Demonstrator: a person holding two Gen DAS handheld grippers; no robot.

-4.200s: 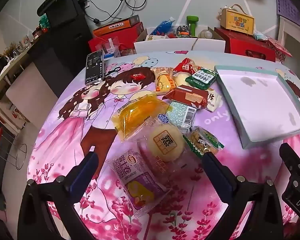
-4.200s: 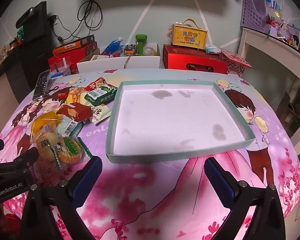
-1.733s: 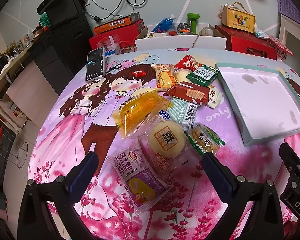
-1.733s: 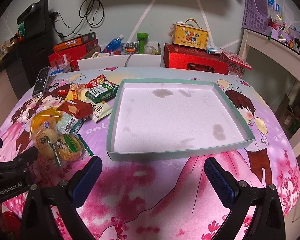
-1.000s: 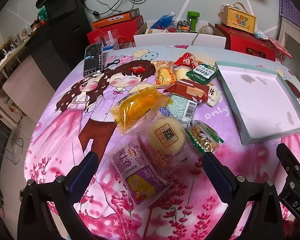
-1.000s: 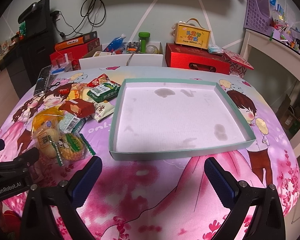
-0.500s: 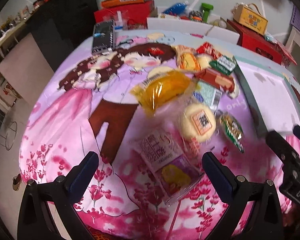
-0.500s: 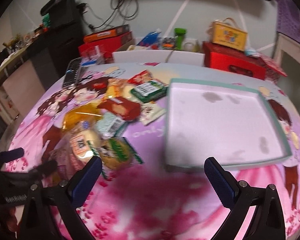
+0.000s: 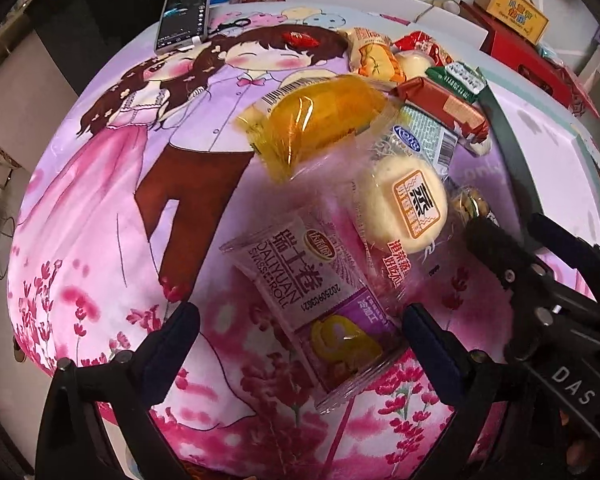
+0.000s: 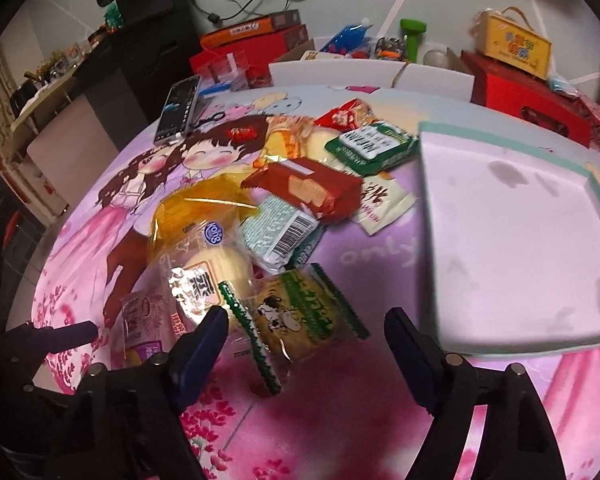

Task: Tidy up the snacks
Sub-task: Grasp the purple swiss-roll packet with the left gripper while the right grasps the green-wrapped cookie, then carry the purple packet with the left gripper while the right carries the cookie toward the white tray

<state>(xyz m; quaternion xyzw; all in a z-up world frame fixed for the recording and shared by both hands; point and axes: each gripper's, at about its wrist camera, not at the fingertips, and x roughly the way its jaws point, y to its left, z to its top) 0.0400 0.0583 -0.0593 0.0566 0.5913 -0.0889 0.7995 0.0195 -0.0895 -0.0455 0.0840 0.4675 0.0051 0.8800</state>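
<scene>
Beside the shallow white cardboard tray with teal rim, on its left, lies a heap of crinkly plastic snack packets on a pink-and-purple cartoon cloth over the round worktop, bare cloth out to the curved edge. Nearest the tray: a flat green-edged biscuit packet, straddled by the right gripper, fingers just narrowed yet off it. Farther left: a glossy purple swiss-roll packet, straddled by the left gripper, fingers wide, holding nothing.
</scene>
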